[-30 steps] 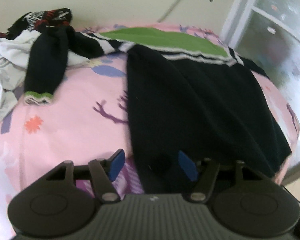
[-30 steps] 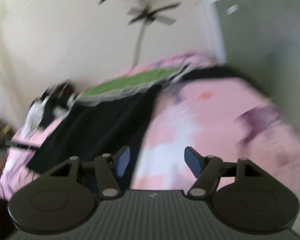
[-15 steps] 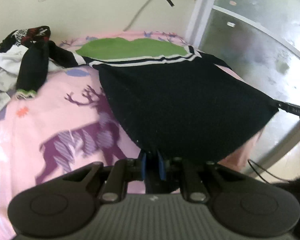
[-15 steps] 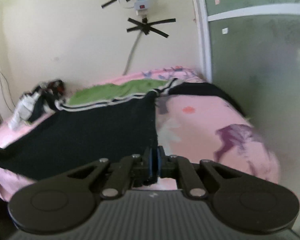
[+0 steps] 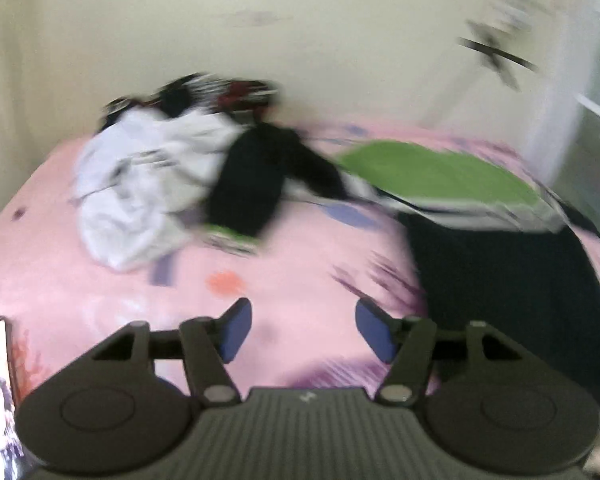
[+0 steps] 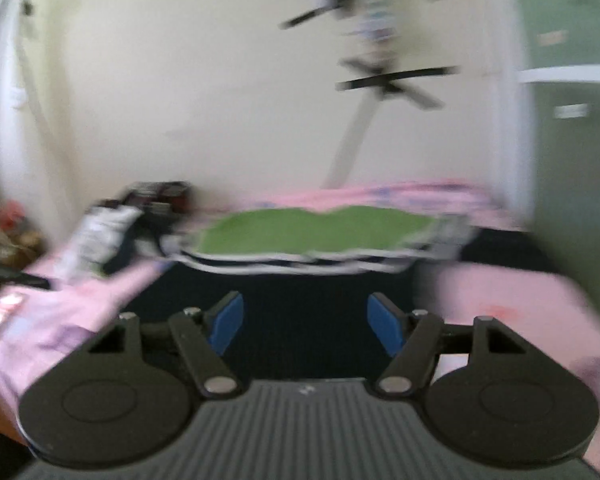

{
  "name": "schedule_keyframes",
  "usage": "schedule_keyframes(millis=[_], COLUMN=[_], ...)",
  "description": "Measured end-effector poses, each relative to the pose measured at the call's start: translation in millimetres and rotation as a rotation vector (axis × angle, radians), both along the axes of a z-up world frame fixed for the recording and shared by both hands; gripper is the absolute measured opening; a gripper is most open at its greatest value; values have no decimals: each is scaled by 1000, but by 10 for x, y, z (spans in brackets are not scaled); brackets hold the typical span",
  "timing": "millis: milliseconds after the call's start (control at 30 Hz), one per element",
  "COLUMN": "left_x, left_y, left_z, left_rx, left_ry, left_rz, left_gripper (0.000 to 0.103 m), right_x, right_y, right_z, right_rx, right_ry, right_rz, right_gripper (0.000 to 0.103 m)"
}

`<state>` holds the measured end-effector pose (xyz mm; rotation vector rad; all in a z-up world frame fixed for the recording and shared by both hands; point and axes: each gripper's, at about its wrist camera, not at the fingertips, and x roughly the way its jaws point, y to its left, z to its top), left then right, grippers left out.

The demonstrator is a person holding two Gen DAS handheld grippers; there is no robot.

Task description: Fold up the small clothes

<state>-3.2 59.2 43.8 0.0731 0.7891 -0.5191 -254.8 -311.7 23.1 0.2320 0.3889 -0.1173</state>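
Both views are blurred. We see the black sweater (image 6: 300, 312) with its green yoke (image 6: 316, 232) and white stripes spread flat on the pink bedsheet (image 5: 100, 280); in the left wrist view its black body (image 5: 512, 280) lies to the right of the fingers, one sleeve (image 5: 252, 184) trailing toward a heap of white and dark clothes (image 5: 148, 184) near the wall. The left gripper (image 5: 300, 332) has just been opening and stands released, its blue pads (image 5: 234, 334) apart over bare sheet with nothing between them. The right gripper (image 6: 304, 328) has likewise just been opening and is released, its jaws standing apart above the black cloth, which appears to lie below rather than between the pads. We judge the sweater a soft, limp, light knit that sags and drapes rather than holding shape, not fragile, and unlikely to slip from rubbery pads. We would take hold at a hem corner, cuff or shoulder seam, pinching one edge layer in each gripper so the fold stays straight.
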Motion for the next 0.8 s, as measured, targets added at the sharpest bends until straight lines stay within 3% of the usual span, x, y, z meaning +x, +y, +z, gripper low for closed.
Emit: schedule_keyframes(millis=[100, 200, 233, 267, 333, 400, 467, 533, 600, 733, 800], left_x=[603, 1008, 1147, 1240, 1347, 1341, 1247, 1117, 977, 757, 720], left_y=[132, 172, 139, 77, -5, -7, 107, 243, 246, -417, -930], left_z=[-118, -270, -328, -387, -484, -430, -169, 294, 808, 1792, 2063], left_rx=[-82, -135, -141, -131, -94, -78, -158, -259, -311, -264, -223], left_ry=[106, 173, 195, 214, 258, 268, 258, 207, 115, -75, -127], left_rz=[134, 197, 205, 212, 225, 222, 209, 198, 166, 18, -70], left_gripper=[60, 59, 55, 44, 14, 12, 12, 11, 11, 11, 11], right_x=[645, 1098, 1219, 1314, 1484, 1597, 1639, 1684, 1759, 1704, 1680], right_y=[324, 651, 713, 744, 760, 707, 576, 379, 165, -98, -151], right_z=[-132, -277, -326, -358, -410, -436, -482, -593, -693, -725, -734], right_rx=[59, 66, 75, 80, 46, -3, 8, 69, 216, 367, 408], right_ry=[1, 30, 44, 55, 70, 78, 77, 88, 116, 45, 16], right_rz=[162, 264, 283, 297, 309, 289, 263, 233, 224, 209, 208], right_gripper=[63, 63, 63, 63, 62, 62, 62, 63, 68, 71, 71])
